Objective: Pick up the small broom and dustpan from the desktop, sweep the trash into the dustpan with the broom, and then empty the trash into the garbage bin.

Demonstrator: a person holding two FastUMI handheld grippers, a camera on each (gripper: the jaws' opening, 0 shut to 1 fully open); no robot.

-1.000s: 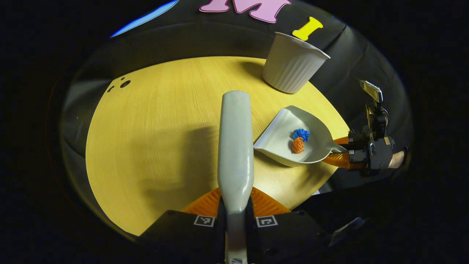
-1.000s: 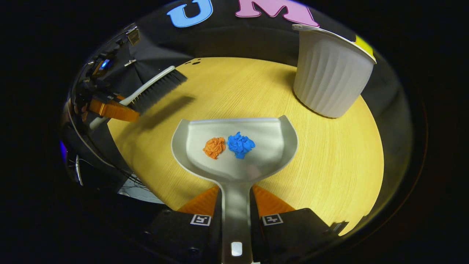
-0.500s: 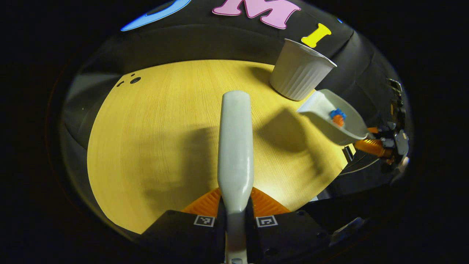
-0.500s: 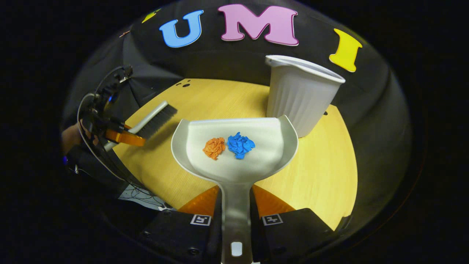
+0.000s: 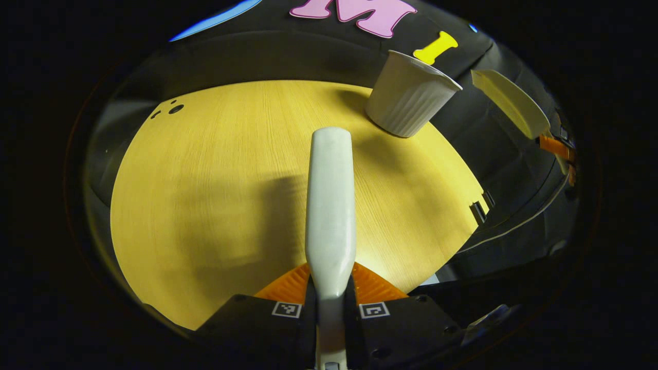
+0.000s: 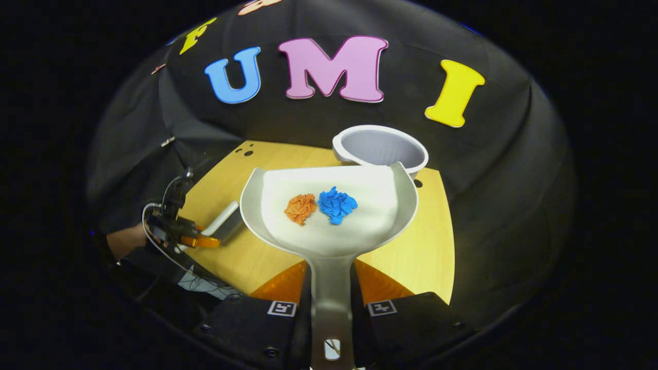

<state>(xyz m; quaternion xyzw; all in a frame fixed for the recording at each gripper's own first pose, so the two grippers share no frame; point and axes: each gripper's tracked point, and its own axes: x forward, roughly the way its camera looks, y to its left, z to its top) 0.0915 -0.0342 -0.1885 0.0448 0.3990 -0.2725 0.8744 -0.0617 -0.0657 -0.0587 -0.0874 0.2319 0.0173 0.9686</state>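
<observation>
The two paper wads, orange [image 6: 300,207] and blue [image 6: 336,204], lie in your dustpan [image 6: 329,216], which you hold level in the air with its front lip just short of the garbage bin [image 6: 380,150] at the table's [image 6: 411,257] far edge. You are at the emptying step: next, carry the lip over the bin's mouth and tip forward. Your right hand-held gripper [image 6: 331,308] clamps the dustpan handle; your left hand-held gripper [image 5: 330,308] grips the broom [image 5: 330,205], pointed out over the table.
</observation>
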